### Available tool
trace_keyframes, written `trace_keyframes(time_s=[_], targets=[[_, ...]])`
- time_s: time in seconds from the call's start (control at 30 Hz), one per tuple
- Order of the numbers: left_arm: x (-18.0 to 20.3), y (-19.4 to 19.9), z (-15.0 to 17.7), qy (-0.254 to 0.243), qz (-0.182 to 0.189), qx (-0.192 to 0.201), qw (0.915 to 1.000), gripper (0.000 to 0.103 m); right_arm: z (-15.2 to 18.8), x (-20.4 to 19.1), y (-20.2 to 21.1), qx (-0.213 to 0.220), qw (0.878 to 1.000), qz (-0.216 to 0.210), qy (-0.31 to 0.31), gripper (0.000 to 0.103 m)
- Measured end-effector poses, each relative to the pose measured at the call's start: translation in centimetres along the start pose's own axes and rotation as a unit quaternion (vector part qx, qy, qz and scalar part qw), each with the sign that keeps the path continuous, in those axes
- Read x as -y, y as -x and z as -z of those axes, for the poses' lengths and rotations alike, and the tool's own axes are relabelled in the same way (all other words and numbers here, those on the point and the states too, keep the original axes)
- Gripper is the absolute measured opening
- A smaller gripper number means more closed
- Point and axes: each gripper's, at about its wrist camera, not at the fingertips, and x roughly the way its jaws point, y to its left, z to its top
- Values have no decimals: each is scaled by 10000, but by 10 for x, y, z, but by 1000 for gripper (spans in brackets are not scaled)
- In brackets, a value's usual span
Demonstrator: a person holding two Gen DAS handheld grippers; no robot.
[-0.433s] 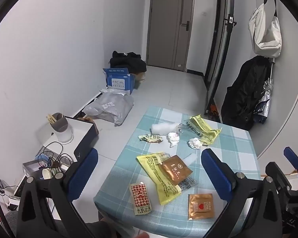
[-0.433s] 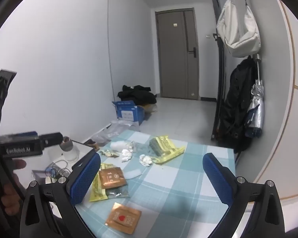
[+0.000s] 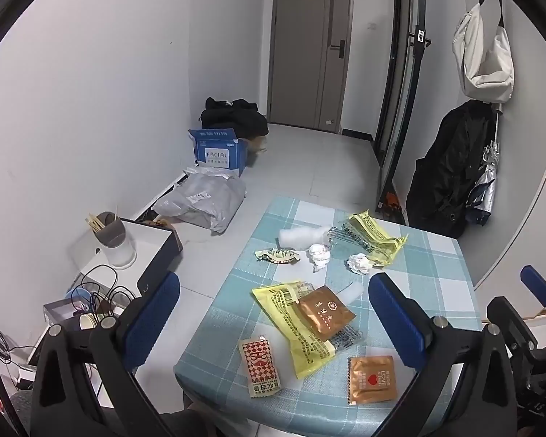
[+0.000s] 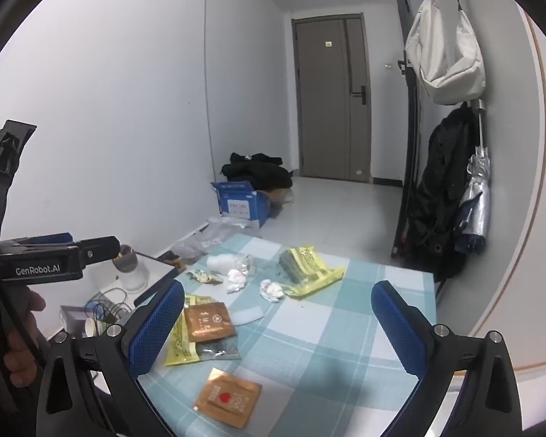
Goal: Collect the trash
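Litter lies on a table with a blue-checked cloth (image 3: 436, 291) (image 4: 345, 327). Near the front are a red-checked sachet (image 3: 260, 367), a yellow wrapper (image 3: 298, 327) under a brown sachet (image 3: 325, 312) (image 4: 208, 322), and an orange packet with a red heart (image 3: 372, 378) (image 4: 227, 397). Farther back lie two crumpled tissues (image 3: 319, 254) (image 3: 359, 264), a clear bag (image 3: 298, 236) and another yellow wrapper (image 3: 376, 236) (image 4: 309, 266). My left gripper (image 3: 273, 317) hovers open over the front litter. My right gripper (image 4: 276, 327) is open above the cloth, empty.
On the floor to the left sit a blue cardboard box (image 3: 218, 153), a grey mailing bag (image 3: 204, 200) and a low white stand (image 3: 142, 251) with a cup of sticks and cables. A dark coat (image 3: 451, 167), an umbrella and a white bag (image 3: 486, 62) hang at right.
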Motion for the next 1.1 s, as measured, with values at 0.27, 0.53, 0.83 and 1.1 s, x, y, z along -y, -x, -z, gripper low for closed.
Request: trace_keyframes(time_s=[0.27, 0.53, 0.83, 1.1], targets=[[-2, -1, 1, 13, 140, -97, 9999, 102, 0, 0, 1, 5, 10000, -10, -31, 103], [-1, -3, 3, -9, 211, -142, 9997, 102, 0, -1, 2, 116, 9999, 23, -6, 103], [-4, -6, 3, 103, 200, -201, 9995, 102, -1, -1, 2, 148, 9999, -29, -53, 103], [-6, -8, 3, 161, 188, -257, 9994, 102, 1, -3, 4, 223, 9997, -17, -9, 103]])
